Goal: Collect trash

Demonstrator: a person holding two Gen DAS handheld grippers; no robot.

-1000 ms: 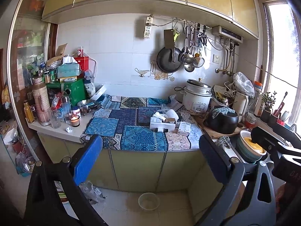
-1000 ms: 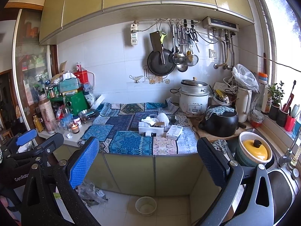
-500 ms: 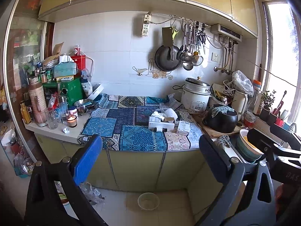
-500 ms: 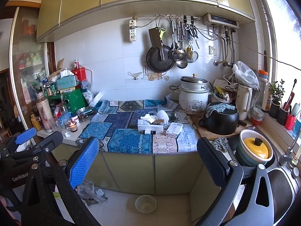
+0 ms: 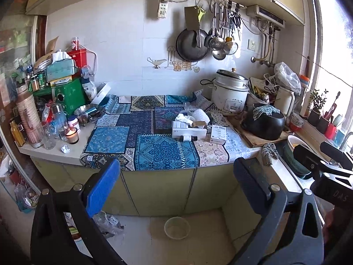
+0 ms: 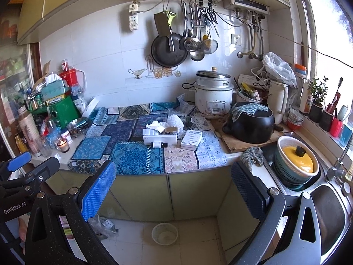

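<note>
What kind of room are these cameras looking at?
A lived-in home kitchen, by the look of it: a rice cooker stands on the cloth-covered counter, a pan and ladles hang on a wall rail, and a sink sits under the window.

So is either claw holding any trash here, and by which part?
Nothing is held. The left claw and the right claw are both open and empty, short of the counter.
</note>
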